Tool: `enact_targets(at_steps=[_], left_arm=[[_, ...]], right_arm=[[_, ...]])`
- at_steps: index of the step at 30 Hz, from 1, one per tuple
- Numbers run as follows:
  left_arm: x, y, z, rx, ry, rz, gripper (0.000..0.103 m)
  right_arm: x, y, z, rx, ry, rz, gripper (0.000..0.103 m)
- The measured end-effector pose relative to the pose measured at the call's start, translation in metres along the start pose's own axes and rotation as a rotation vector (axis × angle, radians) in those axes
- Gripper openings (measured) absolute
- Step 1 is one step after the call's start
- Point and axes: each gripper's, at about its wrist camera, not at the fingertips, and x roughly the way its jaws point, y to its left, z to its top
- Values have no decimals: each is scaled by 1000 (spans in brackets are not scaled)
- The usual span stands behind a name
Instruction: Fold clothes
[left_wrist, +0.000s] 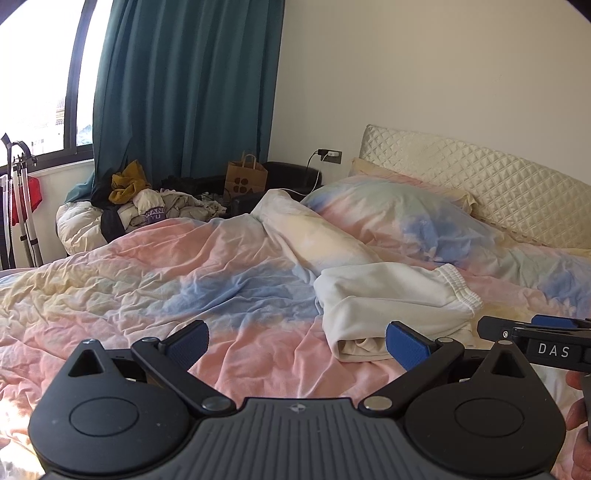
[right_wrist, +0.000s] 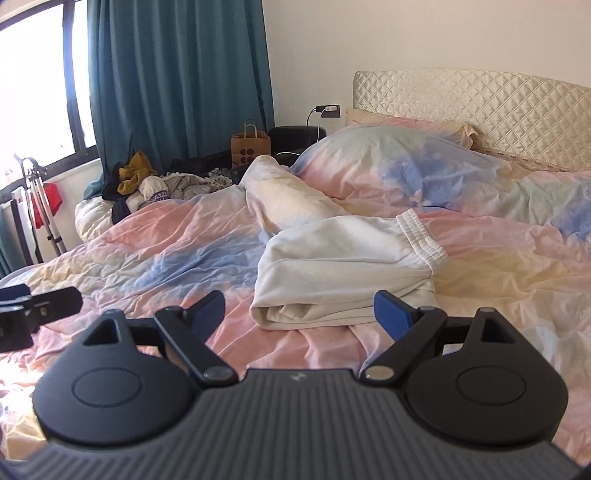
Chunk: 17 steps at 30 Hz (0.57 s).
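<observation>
- Bedroom setting through my left wrist camera: a bed with a pastel tie-dye duvet (left_wrist: 147, 266) fills the view, a quilted cream headboard (left_wrist: 480, 177) stands at its far edge and a teal curtain (left_wrist: 184, 85) hangs beside the window.
- My left gripper (left_wrist: 297, 341) hovers over the near edge of the duvet, jaws spread wide, grasping nothing.
- White sweatpants (left_wrist: 388, 299) lie folded on the duvet toward the right, elastic waistband pointing to the headboard; their folded end sits just beyond my right blue pad (left_wrist: 404, 347).
- My right gripper (left_wrist: 532, 332) pokes in at the right edge; from here I cannot tell its jaw state.
- A messy clothes pile (left_wrist: 147, 206) lies past the far left corner of the bed, near a paper bag (left_wrist: 245, 179).
- Right wrist camera: my right gripper (right_wrist: 299, 312) hangs released, jaws wide apart, near the bed's front edge.
- The sweatpants (right_wrist: 343, 266) lie straight ahead, folded end just past the fingertips, apart from them.
- A pillow (right_wrist: 388, 162) rests against the headboard (right_wrist: 461, 96).
</observation>
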Motion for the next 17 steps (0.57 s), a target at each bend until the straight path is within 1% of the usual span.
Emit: enact_targets(at_steps=[2, 8, 17], left_arm=[[1, 2, 0, -4, 5, -2, 103], [2, 6, 1, -19, 5, 14, 103], [3, 2, 0, -12, 14, -1, 103]], right_arm=[[1, 1, -3, -5, 5, -16, 89], [2, 0, -6, 0, 24, -22, 89], [-5, 4, -4, -26, 8, -27, 89]])
